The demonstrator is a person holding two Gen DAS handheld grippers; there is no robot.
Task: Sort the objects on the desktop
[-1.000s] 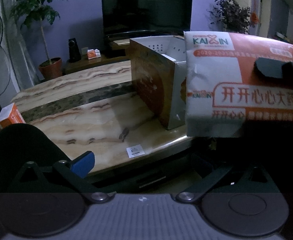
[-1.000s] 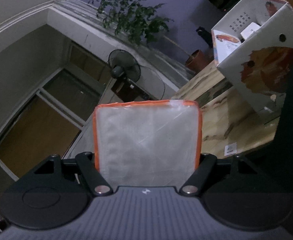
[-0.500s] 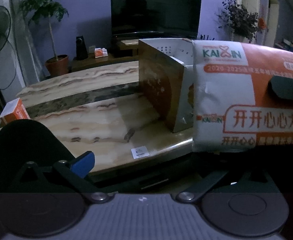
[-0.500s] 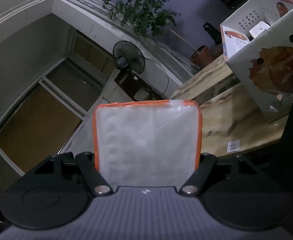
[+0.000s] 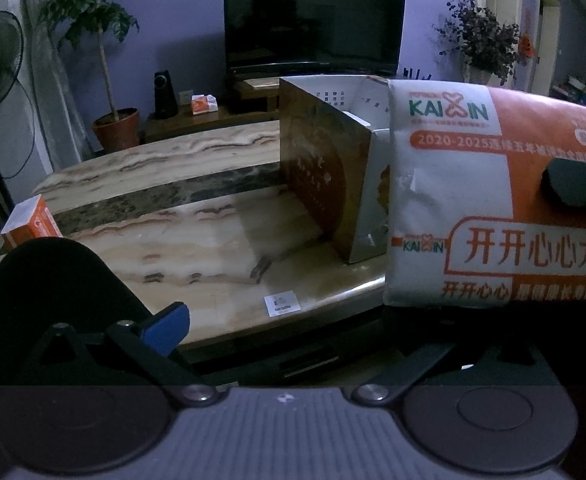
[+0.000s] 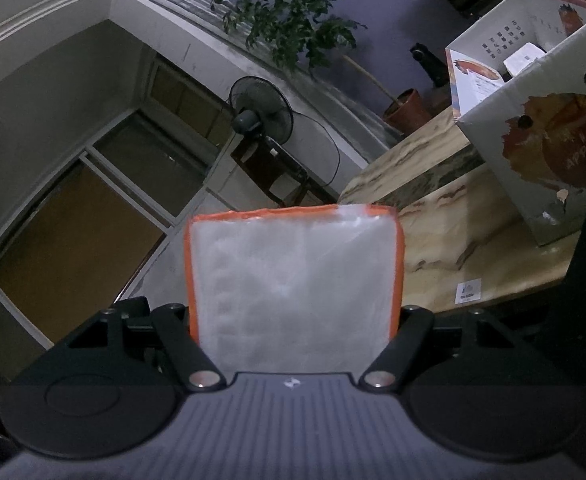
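pack is being carried toward the box

the pack [image 6: 295,292] is being gripped across its width by the right tool [image 6: 295,354], jaws wide, off the worktop [image 5: 197,248] edge. the left tool [image 5: 293,340] is being held open, empty. next, the pack is probably being raised over the box [image 5: 329,168] rim, then released inside.

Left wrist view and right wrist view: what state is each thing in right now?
Orange-and-white package: held in the air by the right gripper, short of the table.
Cardboard box: open-topped, upright on the table, items inside.
Left gripper: open, empty.
Television: off.
Fan: blades not blurred.
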